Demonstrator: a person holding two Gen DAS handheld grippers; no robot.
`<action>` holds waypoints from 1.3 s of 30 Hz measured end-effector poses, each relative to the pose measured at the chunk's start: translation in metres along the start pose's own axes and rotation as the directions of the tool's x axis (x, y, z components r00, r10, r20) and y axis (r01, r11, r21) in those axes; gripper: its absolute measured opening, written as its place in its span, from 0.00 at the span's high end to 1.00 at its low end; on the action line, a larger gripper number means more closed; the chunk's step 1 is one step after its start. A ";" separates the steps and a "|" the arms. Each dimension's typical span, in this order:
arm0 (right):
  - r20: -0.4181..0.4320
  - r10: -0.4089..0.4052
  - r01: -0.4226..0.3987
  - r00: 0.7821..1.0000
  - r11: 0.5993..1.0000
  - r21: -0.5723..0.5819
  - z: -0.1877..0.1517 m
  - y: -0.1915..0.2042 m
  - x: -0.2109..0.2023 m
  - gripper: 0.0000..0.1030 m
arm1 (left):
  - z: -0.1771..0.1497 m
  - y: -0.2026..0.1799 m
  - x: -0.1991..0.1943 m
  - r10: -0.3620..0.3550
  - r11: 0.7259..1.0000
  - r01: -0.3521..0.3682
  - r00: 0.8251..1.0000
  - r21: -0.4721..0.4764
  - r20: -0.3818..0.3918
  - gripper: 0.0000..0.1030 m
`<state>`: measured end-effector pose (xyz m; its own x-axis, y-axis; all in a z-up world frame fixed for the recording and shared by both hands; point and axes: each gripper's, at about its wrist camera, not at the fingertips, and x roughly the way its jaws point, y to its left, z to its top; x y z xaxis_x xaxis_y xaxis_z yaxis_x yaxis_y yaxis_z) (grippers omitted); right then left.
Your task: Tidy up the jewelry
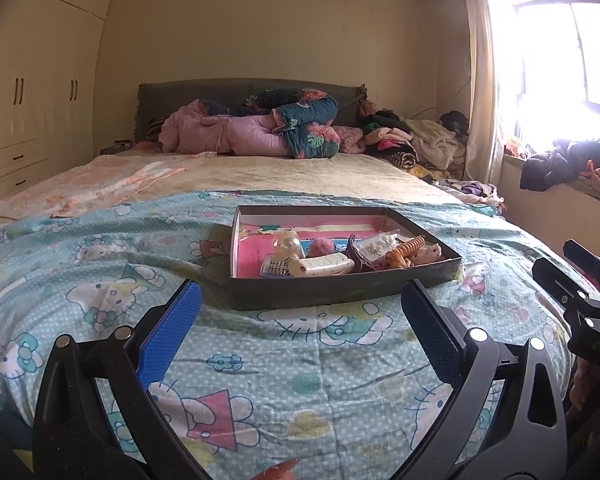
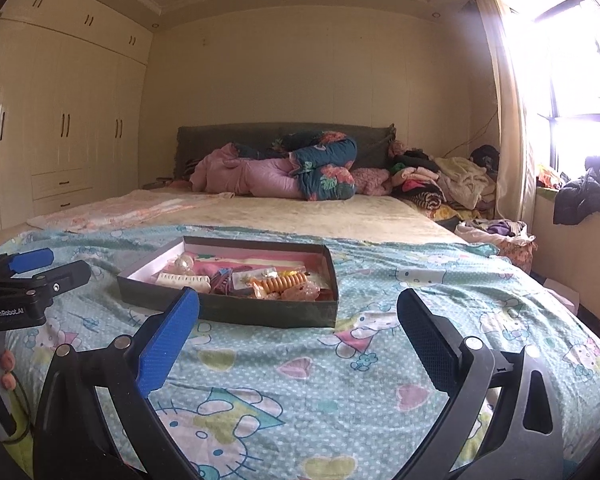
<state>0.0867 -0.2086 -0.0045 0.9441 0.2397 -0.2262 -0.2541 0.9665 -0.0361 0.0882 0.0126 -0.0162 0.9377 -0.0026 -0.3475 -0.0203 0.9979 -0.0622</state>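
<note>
Blue-padded tongs, both pairs spread wide and empty above the bed!
The left tongs [image 1: 300, 308] and right tongs [image 2: 298, 308] hang short of the dark tray [image 1: 340, 294] on the cartoon-cat quilt [image 1: 100, 280]; a cream hair claw [image 1: 320, 266] and orange spiral clip [image 1: 406, 250] lie inside it.

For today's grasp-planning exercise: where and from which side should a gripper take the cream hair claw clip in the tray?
Grip the cream hair claw clip across its narrow body, coming from above. It lies flat and lengthwise along the near wall of the tray, whose raised rim likely blocks a level approach. The left gripper is open.
</note>
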 end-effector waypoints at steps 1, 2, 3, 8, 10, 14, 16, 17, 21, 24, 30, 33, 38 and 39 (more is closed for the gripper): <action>0.014 -0.002 0.002 1.000 1.000 0.005 -0.001 0.000 -0.003 0.06 | -0.001 0.000 0.000 0.003 1.000 -0.003 1.000 -0.002 0.004 0.11; 0.024 -0.001 0.001 1.000 1.000 0.012 -0.002 0.001 -0.004 0.06 | -0.003 0.000 0.001 0.007 1.000 -0.007 1.000 -0.001 0.007 0.11; 0.028 -0.002 0.002 1.000 1.000 0.016 -0.004 0.002 -0.004 0.06 | -0.004 0.000 0.002 0.013 1.000 -0.013 1.000 0.006 0.010 0.11; 0.002 0.001 -0.001 1.000 1.000 0.009 -0.016 0.009 0.000 0.06 | -0.013 -0.001 0.009 0.028 0.999 -0.028 1.000 0.024 -0.002 0.11; -0.016 0.010 -0.010 1.000 1.000 0.010 -0.020 0.010 0.004 0.06 | -0.013 -0.002 0.009 0.033 0.999 -0.033 0.999 0.032 0.001 0.11; -0.019 0.002 -0.002 1.000 1.000 0.021 -0.021 0.009 0.005 0.06 | -0.014 -0.003 0.008 0.028 0.999 -0.028 1.000 0.029 0.004 0.11; -0.018 0.000 0.001 1.000 1.000 0.026 -0.021 0.008 0.005 0.06 | -0.014 -0.003 0.008 0.026 0.999 -0.026 1.000 0.023 0.003 0.11; -0.018 -0.001 0.001 1.000 1.000 0.029 -0.021 0.008 0.005 0.06 | -0.013 -0.003 0.008 0.025 0.999 -0.025 1.000 0.020 0.003 0.11; -0.019 -0.004 0.005 1.000 1.000 0.028 -0.022 0.008 0.005 0.06 | -0.013 -0.002 0.008 0.022 1.000 -0.022 1.000 0.019 0.004 0.11; -0.020 -0.003 0.003 1.000 1.000 0.028 -0.022 0.008 0.005 0.06 | -0.013 -0.002 0.008 0.023 1.000 -0.023 1.000 0.018 0.005 0.11; -0.020 0.003 -0.002 1.000 1.000 0.029 -0.022 0.008 0.005 0.06 | -0.013 -0.002 0.008 0.024 1.000 -0.024 1.000 0.019 0.005 0.11; -0.019 0.003 -0.002 1.000 1.000 0.031 -0.022 0.008 0.005 0.06 | -0.013 -0.001 0.008 0.023 1.000 -0.023 1.000 0.018 0.003 0.11; -0.021 0.002 -0.002 1.000 1.000 0.028 -0.022 0.009 0.006 0.06 | -0.013 -0.002 0.008 0.025 0.999 -0.025 1.000 0.020 0.002 0.11; -0.021 0.002 -0.002 1.000 1.000 0.029 -0.022 0.009 0.006 0.06 | -0.013 -0.002 0.008 0.025 1.000 -0.025 1.000 0.020 0.002 0.11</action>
<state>0.0853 -0.2007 -0.0271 0.9389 0.2401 -0.2467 -0.2497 0.9683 -0.0077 0.0908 0.0100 -0.0310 0.9375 0.0221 -0.3472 -0.0366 0.9987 -0.0351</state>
